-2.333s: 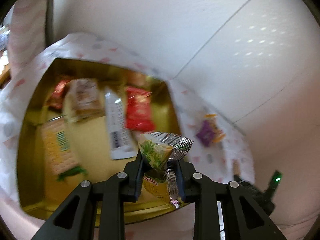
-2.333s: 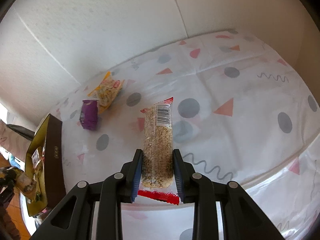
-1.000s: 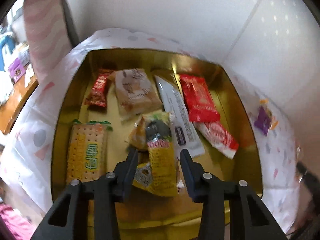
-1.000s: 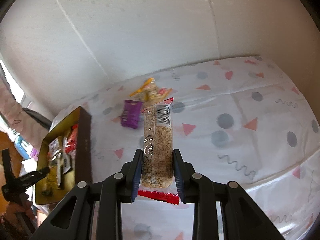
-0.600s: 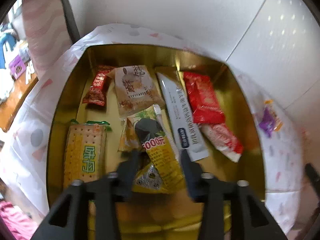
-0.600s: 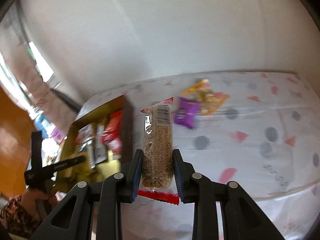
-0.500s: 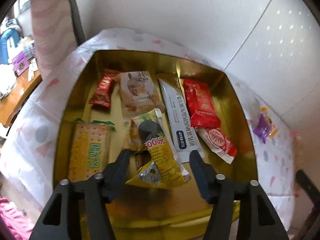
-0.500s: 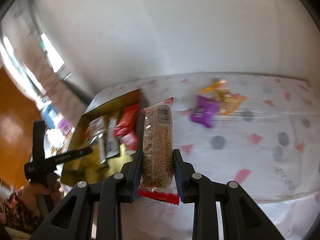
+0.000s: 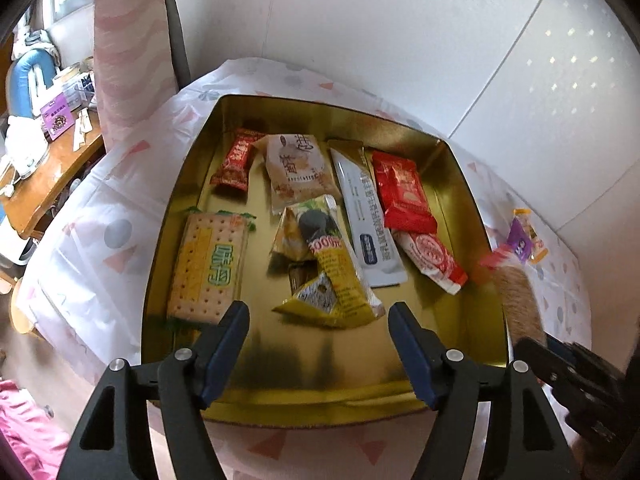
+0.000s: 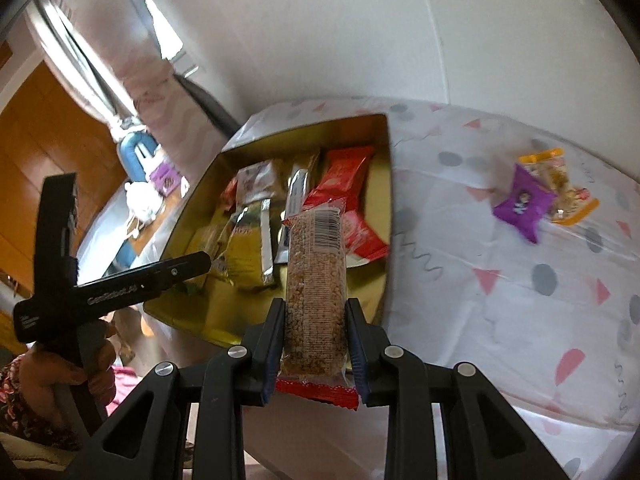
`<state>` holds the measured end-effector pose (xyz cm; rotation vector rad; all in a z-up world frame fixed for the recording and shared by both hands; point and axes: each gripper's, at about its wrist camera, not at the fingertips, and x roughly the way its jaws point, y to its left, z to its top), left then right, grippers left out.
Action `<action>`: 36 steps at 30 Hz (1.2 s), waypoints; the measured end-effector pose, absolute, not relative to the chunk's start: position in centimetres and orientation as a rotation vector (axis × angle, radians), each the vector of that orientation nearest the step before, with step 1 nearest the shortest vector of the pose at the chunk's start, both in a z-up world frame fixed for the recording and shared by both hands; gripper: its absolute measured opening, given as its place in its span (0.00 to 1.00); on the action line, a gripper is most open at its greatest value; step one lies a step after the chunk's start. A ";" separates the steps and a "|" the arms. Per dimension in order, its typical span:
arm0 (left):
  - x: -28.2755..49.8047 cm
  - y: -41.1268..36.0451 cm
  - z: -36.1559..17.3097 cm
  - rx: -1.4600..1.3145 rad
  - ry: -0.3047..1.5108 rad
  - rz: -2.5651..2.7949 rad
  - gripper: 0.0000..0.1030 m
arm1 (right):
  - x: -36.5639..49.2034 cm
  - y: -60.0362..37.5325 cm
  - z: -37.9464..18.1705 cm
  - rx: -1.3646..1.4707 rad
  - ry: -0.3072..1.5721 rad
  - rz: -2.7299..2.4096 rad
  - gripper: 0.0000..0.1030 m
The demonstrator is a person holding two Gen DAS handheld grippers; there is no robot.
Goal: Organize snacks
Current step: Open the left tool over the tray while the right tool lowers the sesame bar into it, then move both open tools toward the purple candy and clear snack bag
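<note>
White wall behind, patterned cloth [image 9: 96,248] on table. Left: gold tin [image 9: 472,336] holds sorted snacks – cracker pack [image 9: 206,264], yellow pouch [image 9: 332,280] lying loose mid-tin. Left gripper [image 9: 318,334] above near rim, jaws just been opening, now wide, nothing between them; likely pouch released to join others. Right gripper [image 10: 315,334] clamped on oat bar [image 10: 316,280], bar upright over tin's near corner, probably next in. Far right on cloth: purple packet [image 10: 522,204], orange packet [image 10: 564,184], not yet collected

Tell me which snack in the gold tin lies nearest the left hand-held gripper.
The yellow foil packet, lying just ahead of the open left hand-held gripper; the others sit farther back.
</note>
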<state>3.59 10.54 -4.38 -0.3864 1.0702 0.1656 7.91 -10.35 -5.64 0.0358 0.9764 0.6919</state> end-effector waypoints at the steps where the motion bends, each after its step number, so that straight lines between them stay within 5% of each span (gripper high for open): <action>1: 3.5 10.4 -4.3 -0.381 1.072 0.163 0.71 | 8.1 -10.0 -5.8 0.033 0.984 0.697 0.29; 15: 3.1 9.8 -4.1 -0.325 1.074 0.149 0.72 | 9.9 -6.6 -8.7 -0.095 1.091 0.689 0.30; 36: 5.0 7.2 -5.1 -0.297 1.104 0.088 0.73 | 9.4 -11.6 -6.1 0.062 0.962 0.632 0.33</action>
